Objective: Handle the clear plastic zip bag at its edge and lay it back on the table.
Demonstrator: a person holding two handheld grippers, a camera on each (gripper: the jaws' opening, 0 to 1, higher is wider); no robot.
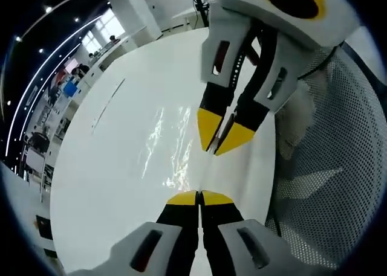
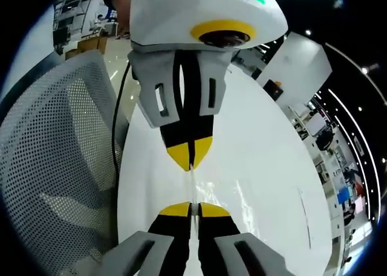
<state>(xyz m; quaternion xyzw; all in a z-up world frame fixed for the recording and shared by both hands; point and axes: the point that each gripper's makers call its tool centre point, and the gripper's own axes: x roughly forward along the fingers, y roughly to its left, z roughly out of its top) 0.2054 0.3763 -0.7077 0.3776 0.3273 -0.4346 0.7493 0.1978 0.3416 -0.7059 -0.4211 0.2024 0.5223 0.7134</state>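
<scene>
**Clear plastic bag held taut between two grippers above a white bench**

Clear plastic zip bag [image 1: 172, 146], nearly see-through and marked mainly by bright glints, hangs over the glossy white bench [image 1: 109, 167]. Its edge runs as a thin pale line between the two tools.

In the left gripper view, the left gripper [image 1: 199, 197], black with yellow tips and grey housings, rises from the bottom with its jaws clenched on the bag's edge. Opposite it, the right gripper [image 1: 219, 137] reaches down from the top, its yellow tips pinched on the same plastic, with only a narrow wedge of gap behind them.

In the right gripper view, the right gripper [image 2: 194, 209] sits at the bottom, jaws clamped on the bag's edge [image 2: 191, 182]. The left gripper [image 2: 190, 158] faces it from above, tips together on that edge.

A grey perforated mesh chair back [image 2: 54, 167] stands just beside the bench, and a black cable [image 2: 116, 125] hangs along the bench side. Farther off are office desks and ceiling strip lights [image 1: 36, 89].
</scene>
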